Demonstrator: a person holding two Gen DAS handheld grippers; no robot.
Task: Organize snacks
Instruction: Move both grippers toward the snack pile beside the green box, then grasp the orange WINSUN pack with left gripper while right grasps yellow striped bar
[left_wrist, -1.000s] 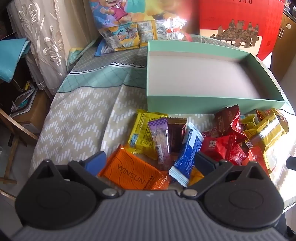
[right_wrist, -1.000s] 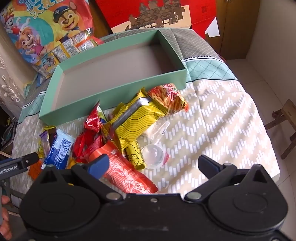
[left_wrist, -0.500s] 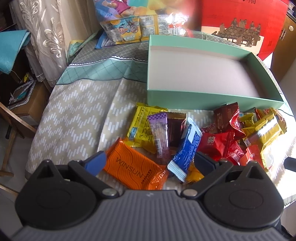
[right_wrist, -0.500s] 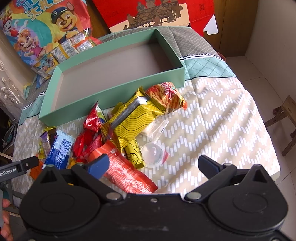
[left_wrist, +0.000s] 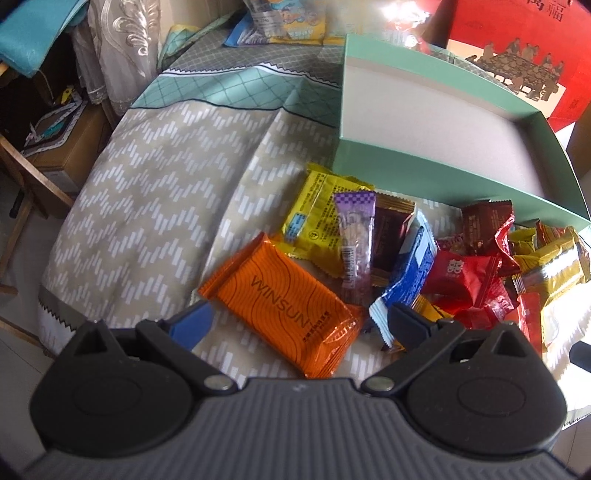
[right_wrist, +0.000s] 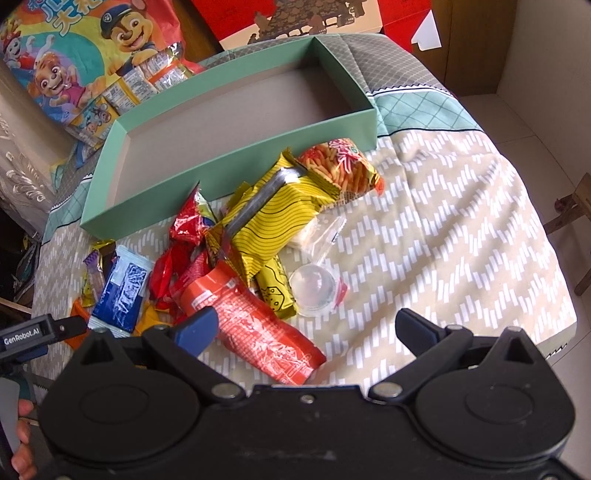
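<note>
Cartoon snack bag cut off at frame edge, small packet print too blurry to read.

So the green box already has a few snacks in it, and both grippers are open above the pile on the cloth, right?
Not quite: the green box holds nothing yet; the right wrist view shows its bare grey floor. The snacks all lie in a pile on the cloth in front of it. The rest stands: the left gripper and right gripper are both open over the pile.

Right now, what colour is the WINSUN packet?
Orange, with thin dark wavy lines. The WINSUN packet shows best in the left wrist view.
</note>
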